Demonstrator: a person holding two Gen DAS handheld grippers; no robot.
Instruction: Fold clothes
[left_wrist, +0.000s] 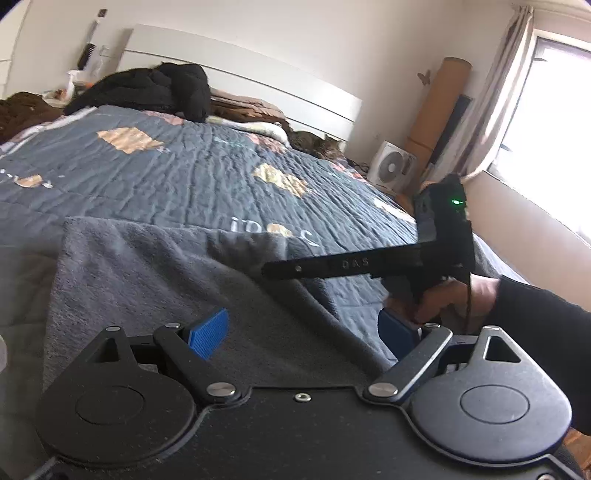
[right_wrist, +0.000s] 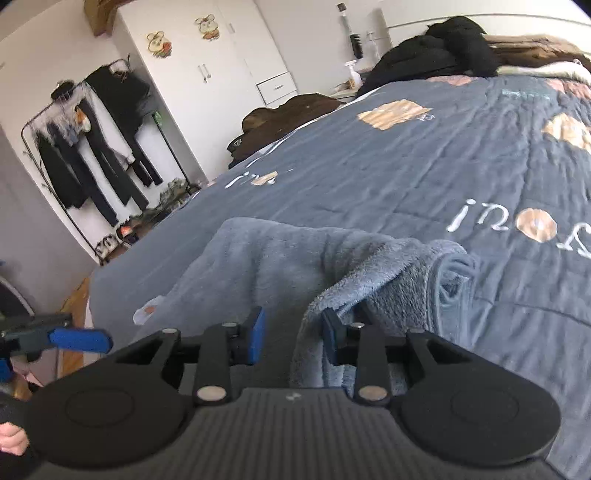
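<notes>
A grey-blue fleece garment (right_wrist: 295, 258) lies at the near edge of the bed; it also shows in the left wrist view (left_wrist: 155, 280). My left gripper (left_wrist: 299, 336) is open just above the fleece, its blue pads (left_wrist: 208, 332) wide apart and empty. My right gripper (right_wrist: 293, 336) is open over the garment. A fold of the fleece (right_wrist: 373, 284) drapes over its right blue pad (right_wrist: 330, 334). The right gripper's body (left_wrist: 436, 243) shows in the left wrist view, held by a hand at the right.
The bed has a dark blue quilt (left_wrist: 207, 173) with tan patches. A black clothes pile (left_wrist: 155, 88) lies near the headboard (left_wrist: 258, 74). A fan (left_wrist: 391, 166) stands by the window. A clothes rack (right_wrist: 96, 144) and a white wardrobe (right_wrist: 221, 59) stand at the left.
</notes>
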